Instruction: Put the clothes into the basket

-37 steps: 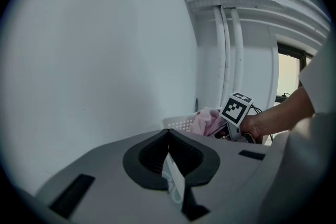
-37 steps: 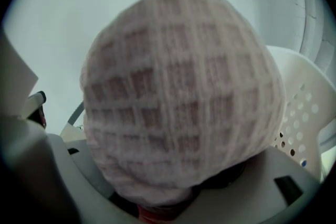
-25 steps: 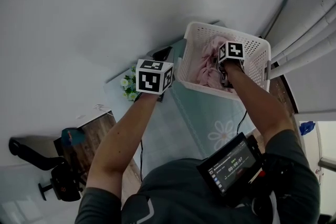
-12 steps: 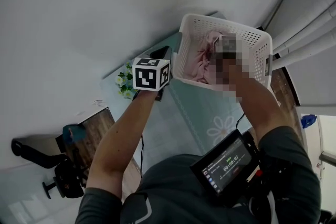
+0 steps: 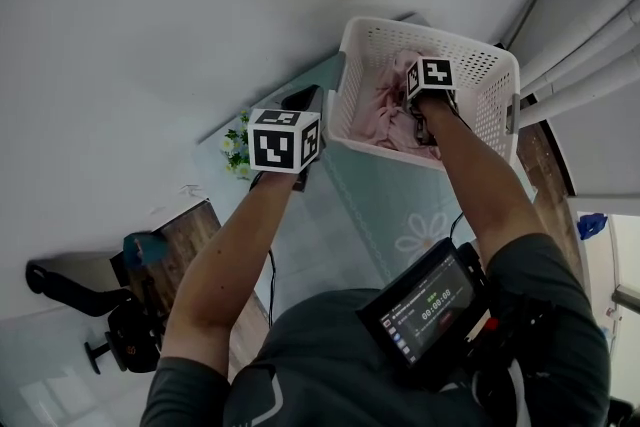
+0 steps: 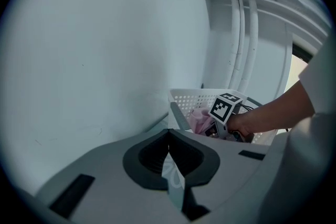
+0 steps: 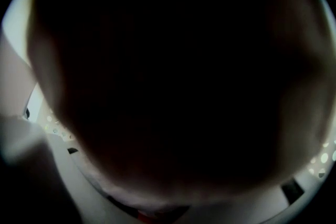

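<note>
A white perforated basket (image 5: pixel 350 65) stands on the floor by the wall, with pink clothes (image 5: pixel 385 105) lying in it. My right gripper (image 5: pixel 420 120) reaches down inside the basket onto the pink clothes. Its own view is almost fully dark, because cloth (image 7: pixel 173 76) lies right against the lens. Its jaws stand wide apart, and only a strip of basket wall (image 7: pixel 52 126) shows at the left. My left gripper (image 5: pixel 302 100) hovers outside the basket's left corner, shut and empty. The left gripper view shows the basket (image 6: pixel 181 96), the pink clothes (image 6: pixel 199 118) and the right gripper's marker cube (image 6: pixel 227 107).
A teal floor mat with a daisy print (image 5: pixel 400 215) lies under and in front of the basket. A small bunch of flowers (image 5: pixel 235 145) sits left of the left gripper. White pipes (image 5: pixel 590 45) run along the wall at right. A black stand (image 5: pixel 110 335) is at lower left.
The right gripper has shifted slightly further into the basket over the pink clothes. The left gripper has drifted a little to the left.
</note>
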The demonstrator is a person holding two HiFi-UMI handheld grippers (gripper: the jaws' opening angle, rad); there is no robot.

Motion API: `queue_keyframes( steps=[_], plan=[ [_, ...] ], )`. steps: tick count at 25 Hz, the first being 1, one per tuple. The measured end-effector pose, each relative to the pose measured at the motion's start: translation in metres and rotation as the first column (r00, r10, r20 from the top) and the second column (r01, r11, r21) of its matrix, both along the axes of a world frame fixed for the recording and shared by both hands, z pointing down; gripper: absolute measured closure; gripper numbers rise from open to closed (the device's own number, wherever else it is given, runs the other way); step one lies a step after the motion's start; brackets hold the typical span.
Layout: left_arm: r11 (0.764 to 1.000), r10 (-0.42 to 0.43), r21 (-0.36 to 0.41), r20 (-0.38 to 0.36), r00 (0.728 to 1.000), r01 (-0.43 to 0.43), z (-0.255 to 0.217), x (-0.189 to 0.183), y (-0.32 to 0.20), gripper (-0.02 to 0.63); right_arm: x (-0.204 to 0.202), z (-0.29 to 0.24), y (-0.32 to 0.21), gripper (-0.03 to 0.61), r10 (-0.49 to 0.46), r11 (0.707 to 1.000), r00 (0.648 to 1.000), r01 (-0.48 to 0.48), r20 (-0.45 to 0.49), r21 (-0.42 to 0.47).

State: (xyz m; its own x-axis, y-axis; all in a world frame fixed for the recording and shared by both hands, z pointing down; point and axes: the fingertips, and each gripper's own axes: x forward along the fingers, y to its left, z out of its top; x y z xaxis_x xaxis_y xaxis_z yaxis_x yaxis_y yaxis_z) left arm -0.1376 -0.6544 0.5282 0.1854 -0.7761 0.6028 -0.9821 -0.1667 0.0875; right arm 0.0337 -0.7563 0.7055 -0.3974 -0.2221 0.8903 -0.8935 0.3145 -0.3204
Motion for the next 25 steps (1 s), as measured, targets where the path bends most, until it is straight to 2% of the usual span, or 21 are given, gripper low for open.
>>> queue_keyframes(
  steps=[9,14,21,25],
  plan=[
    [0.999,-0.033,0.022,0.014,0.999,0.032,-0.018,-0.009,0.013,0.604,0.001,-0.003,0.002,0.211,-0.003,1.0,1.0,0.003,0.024,0.001],
    [0.998,-0.016,0.053,0.02,1.0,0.015,-0.036,-0.005,0.022,0.604,0.009,-0.016,0.008,0.174,0.046,0.999,0.999,-0.046,0.012,-0.021],
    [0.993,-0.009,0.116,-0.005,1.0,0.01,-0.064,-0.003,0.042,0.604,0.02,-0.069,0.013,0.17,0.076,0.995,0.996,-0.079,0.038,0.058],
    [0.986,-0.003,0.165,-0.028,1.0,0.008,-0.082,-0.003,0.062,0.604,0.024,-0.111,0.02,0.17,0.104,0.987,0.99,-0.115,0.094,0.116]
  ],
)
